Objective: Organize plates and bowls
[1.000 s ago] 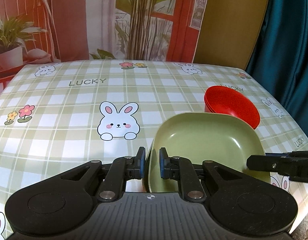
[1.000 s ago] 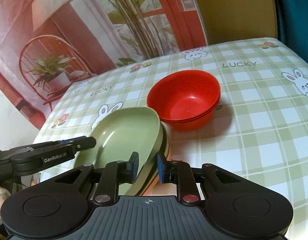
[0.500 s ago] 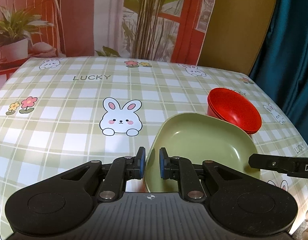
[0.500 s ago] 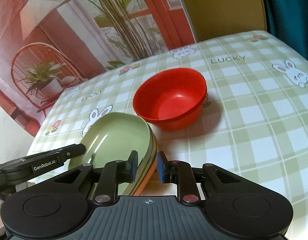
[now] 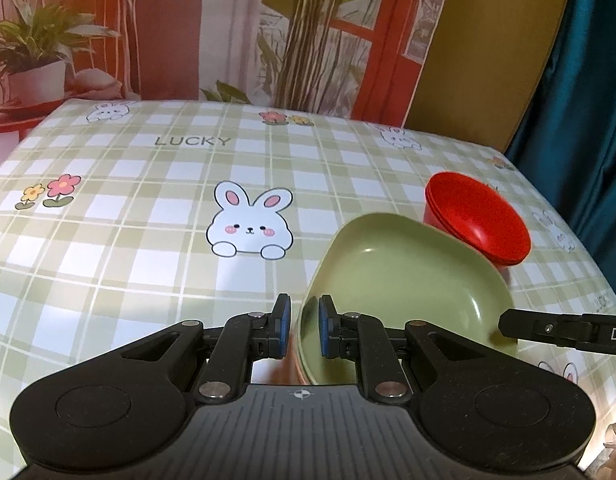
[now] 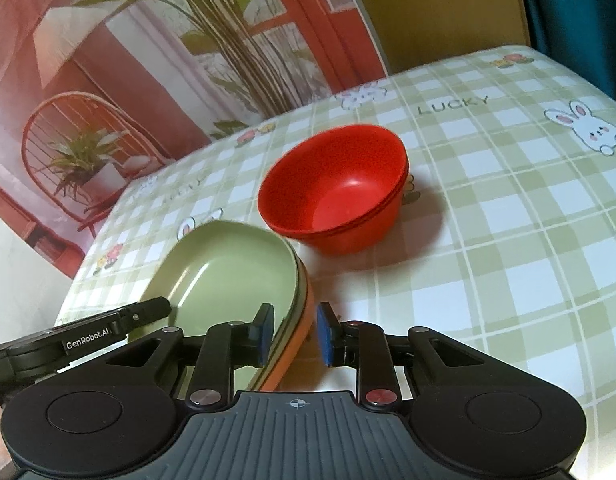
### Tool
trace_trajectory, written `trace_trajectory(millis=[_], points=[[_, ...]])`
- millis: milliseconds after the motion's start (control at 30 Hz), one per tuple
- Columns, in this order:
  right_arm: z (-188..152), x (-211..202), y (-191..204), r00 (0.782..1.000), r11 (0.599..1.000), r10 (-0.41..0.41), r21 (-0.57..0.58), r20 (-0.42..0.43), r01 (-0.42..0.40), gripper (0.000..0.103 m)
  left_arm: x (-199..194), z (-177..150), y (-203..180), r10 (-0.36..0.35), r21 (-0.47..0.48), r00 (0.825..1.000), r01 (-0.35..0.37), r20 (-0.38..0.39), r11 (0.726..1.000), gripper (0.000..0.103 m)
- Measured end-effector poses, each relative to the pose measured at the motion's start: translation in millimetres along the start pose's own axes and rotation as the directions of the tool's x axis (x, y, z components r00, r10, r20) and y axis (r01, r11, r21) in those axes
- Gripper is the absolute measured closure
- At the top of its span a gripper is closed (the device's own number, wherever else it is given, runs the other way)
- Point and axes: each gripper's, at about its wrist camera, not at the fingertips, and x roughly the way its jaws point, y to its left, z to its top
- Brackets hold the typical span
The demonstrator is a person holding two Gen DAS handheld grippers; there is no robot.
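Two grippers meet at one stack of plates near the front edge of the tabletop (image 5: 148,264), which is covered with a green and white checked cloth with rabbits and the word LUCKY. The left gripper (image 5: 304,330) has its blue-padded fingers (image 5: 283,330) closed on the near left rim of the green rounded-square plastic plate (image 5: 404,280), which lies on top of the stack. The right gripper (image 6: 294,334) stands at the opposite rim; its fingers (image 6: 265,334) sit on both sides of the stack edge, where an orange plate (image 6: 296,336) shows under the green one. The left pad is at the green rim, while the right pad stands apart from the orange edge, so this gripper is open around the rim. In the left view the right gripper shows as a black bar over the plate's right corner.

Just behind the stack, toward the right edge of the tabletop, two red round plastic bowls (image 6: 336,196) sit nested one inside the other, upright. They are near the plates; I cannot tell if they touch.

Behind the far edge hangs a printed backdrop (image 5: 228,20) with a plant and a red window frame, and a dark teal curtain (image 5: 588,80) is at the right.
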Motion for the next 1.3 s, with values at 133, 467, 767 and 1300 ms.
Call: trace_trajectory(millis=[133, 467, 767, 1300], points=[[10, -12, -1, 0.998, 1.0, 0.004, -0.031, 0.062, -0.002, 0.08, -9, 7, -1, -0.005, -0.015, 1.0, 0.005, 0.024, 1.0, 0.087], [51, -38, -5, 0.975, 0.988, -0.025, -0.143, 0.219, 0.058, 0.079, -23, 49, -29, -0.068, 0.058, 0.996, 0.065, 0.058, 0.996, 0.071], [86, -35, -20, 0.952, 0.989, -0.063, -0.111, 0.299, 0.101, 0.078, -16, 87, -70, -0.099, 0.118, 0.989, 0.087, 0.106, 0.989, 0.063], [71, 20, -52, 0.979, 0.993, -0.101, -0.043, 0.175, 0.11, 0.077, 68, 75, -99, -0.09, 0.144, 0.993, 0.101, -0.08, 0.984, 0.056]])
